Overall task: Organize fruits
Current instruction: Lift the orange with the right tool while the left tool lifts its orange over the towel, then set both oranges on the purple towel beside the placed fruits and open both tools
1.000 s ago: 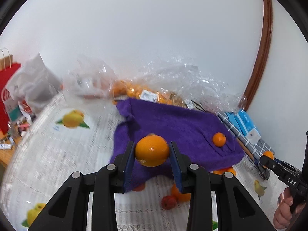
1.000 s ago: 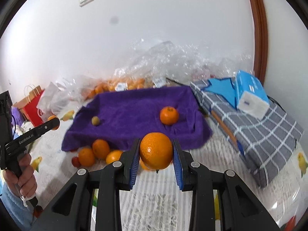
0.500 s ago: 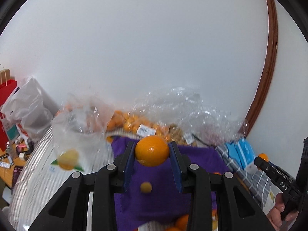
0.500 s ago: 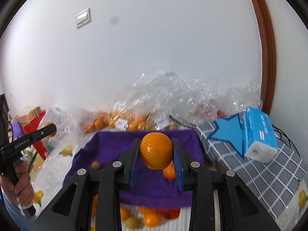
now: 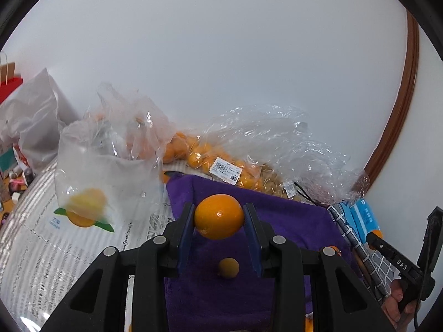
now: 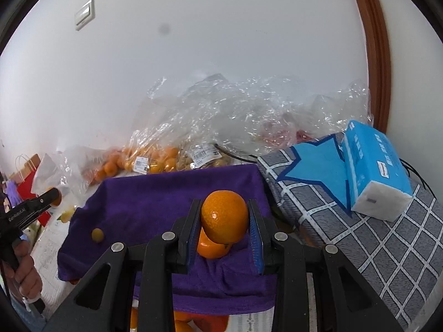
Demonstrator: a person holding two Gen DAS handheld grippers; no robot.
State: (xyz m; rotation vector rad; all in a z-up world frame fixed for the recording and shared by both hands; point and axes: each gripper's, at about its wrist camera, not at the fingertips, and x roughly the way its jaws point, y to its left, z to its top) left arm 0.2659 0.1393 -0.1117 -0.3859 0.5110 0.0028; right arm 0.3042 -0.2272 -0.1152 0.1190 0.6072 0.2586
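My left gripper (image 5: 218,217) is shut on an orange (image 5: 218,215), held above the purple towel (image 5: 290,215). A small yellowish fruit (image 5: 228,267) lies on the towel just below it. In the right wrist view my right gripper (image 6: 224,218) is shut on another orange (image 6: 224,215), also over the purple towel (image 6: 155,202). A second orange (image 6: 211,247) rests on the towel right under that one, and the small yellowish fruit (image 6: 97,234) sits at the towel's left. The other hand-held gripper shows at each view's edge.
Clear plastic bags of small oranges (image 5: 210,157) lie behind the towel against the white wall. A clear bag (image 5: 105,160) stands at the left. A blue tissue pack (image 6: 373,174) rests on a grey checked cloth (image 6: 373,238) at the right. More oranges (image 6: 193,321) lie below the towel's front edge.
Both grippers have moved forward over the purple towel, each still holding its orange. The loose oranges in front of the towel have dropped out of the left view.
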